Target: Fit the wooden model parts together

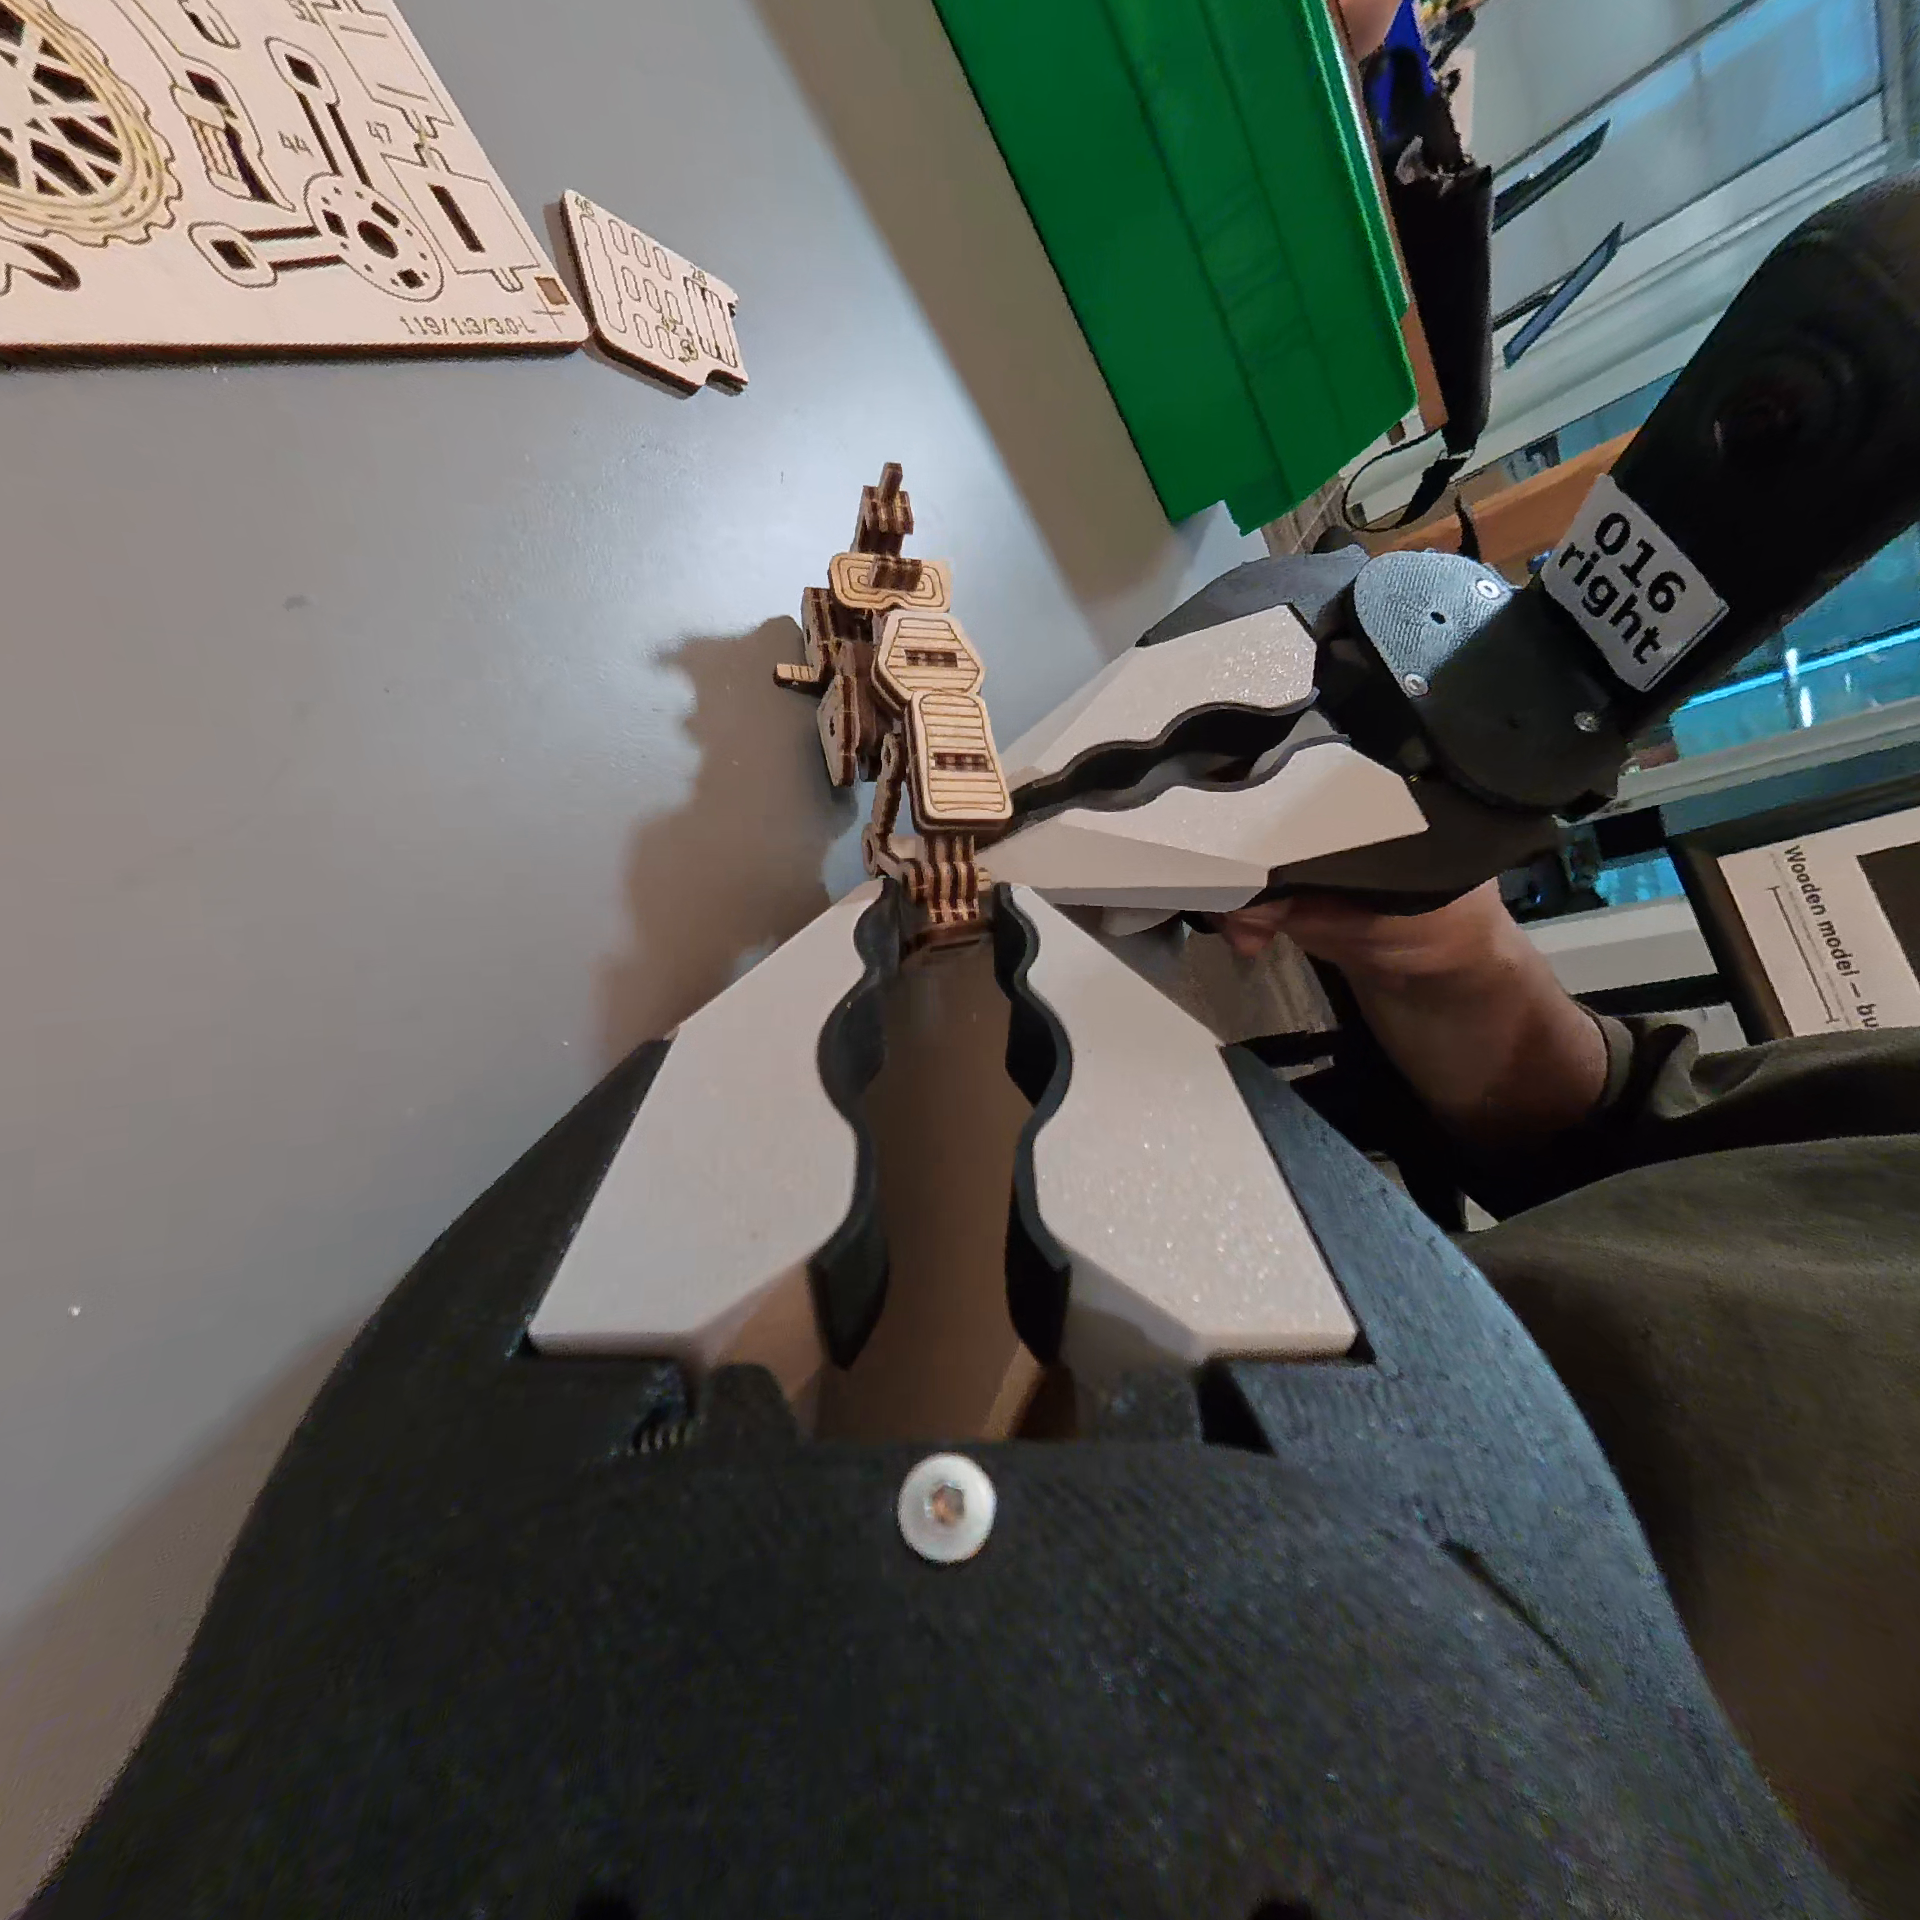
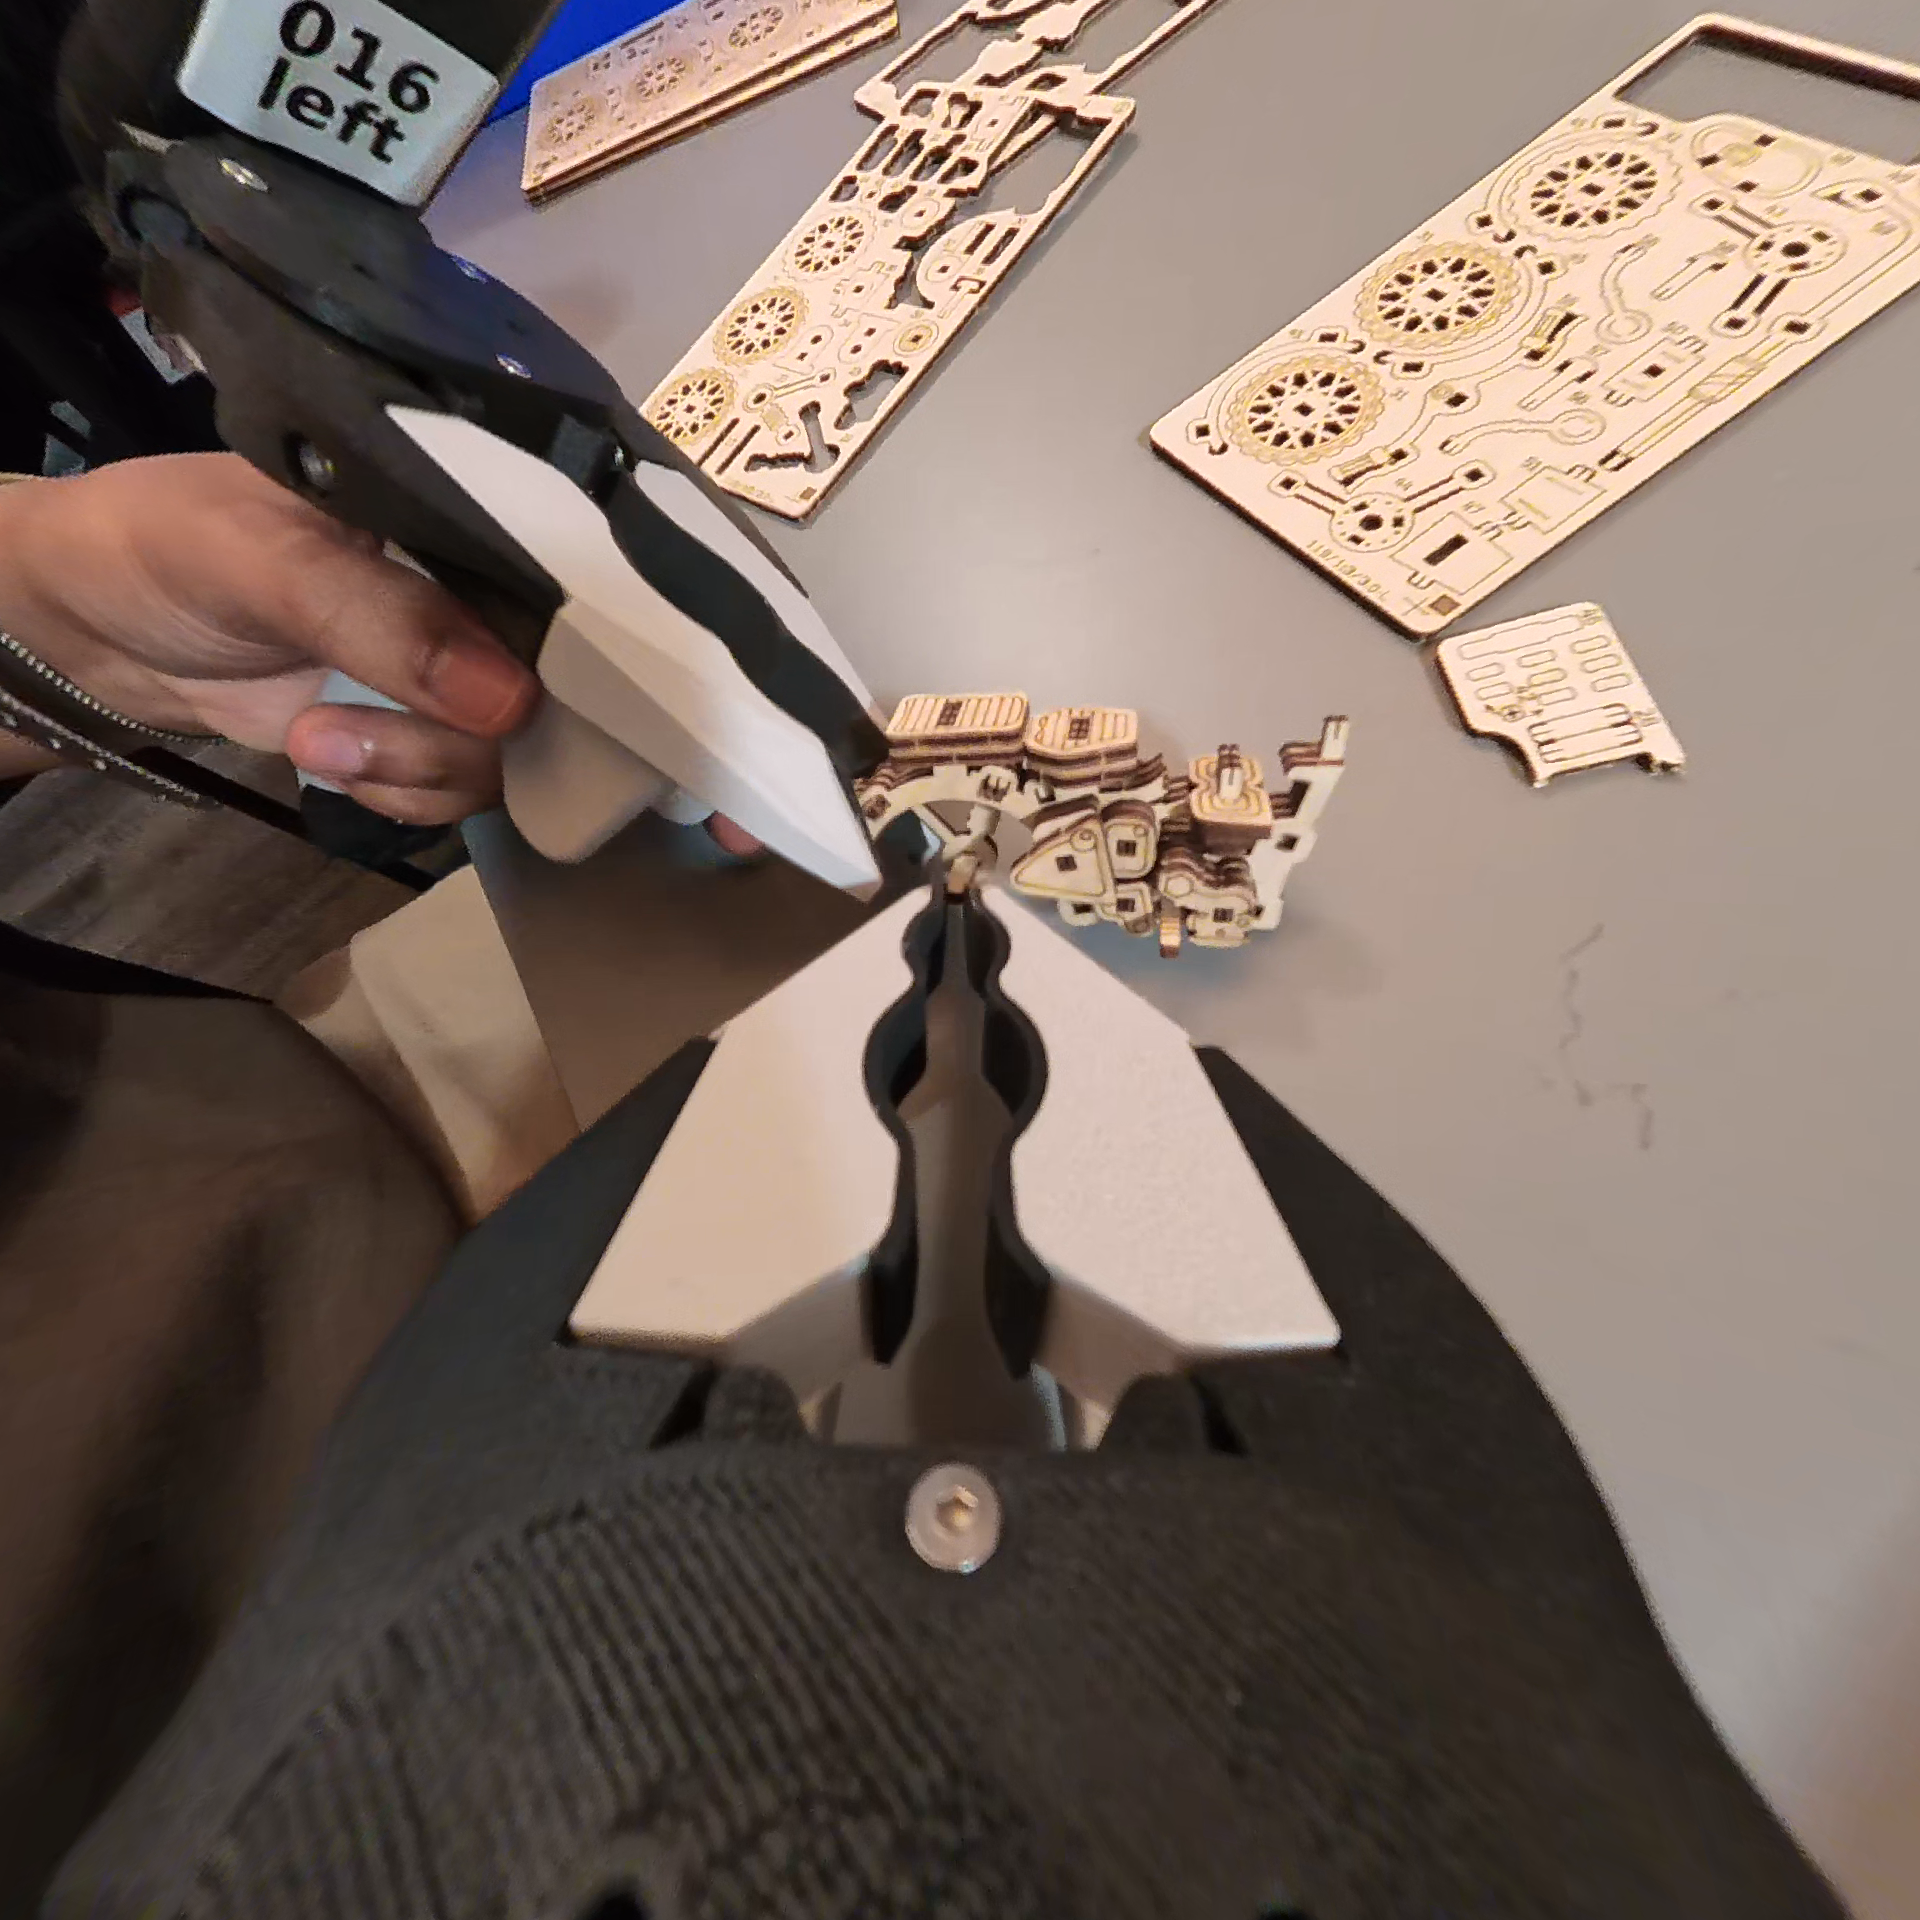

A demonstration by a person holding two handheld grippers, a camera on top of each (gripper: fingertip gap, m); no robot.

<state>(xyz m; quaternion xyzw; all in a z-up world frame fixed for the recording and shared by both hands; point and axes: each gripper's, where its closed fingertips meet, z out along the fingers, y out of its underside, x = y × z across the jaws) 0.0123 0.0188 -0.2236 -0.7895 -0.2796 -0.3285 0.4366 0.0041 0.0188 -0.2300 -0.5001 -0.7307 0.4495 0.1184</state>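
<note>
Grey table [image 2: 1558, 1143], wooden sheets [image 2: 1496, 343] laid out.
Left claw [image 1: 940, 902] pinches the wooden model [image 1: 914, 707]; right claw [image 2: 958, 894] pinches a small peg [image 2: 964, 864] at its underside.

Left tool [image 1: 940, 902] and right tool [image 2: 958, 896] both clamped (tips nearly meeting).

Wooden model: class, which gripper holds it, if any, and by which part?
The left gripper clamps the wooden model by its layered rear end. The right gripper pinches a small peg at the curved arch beneath the model's seats.
</note>
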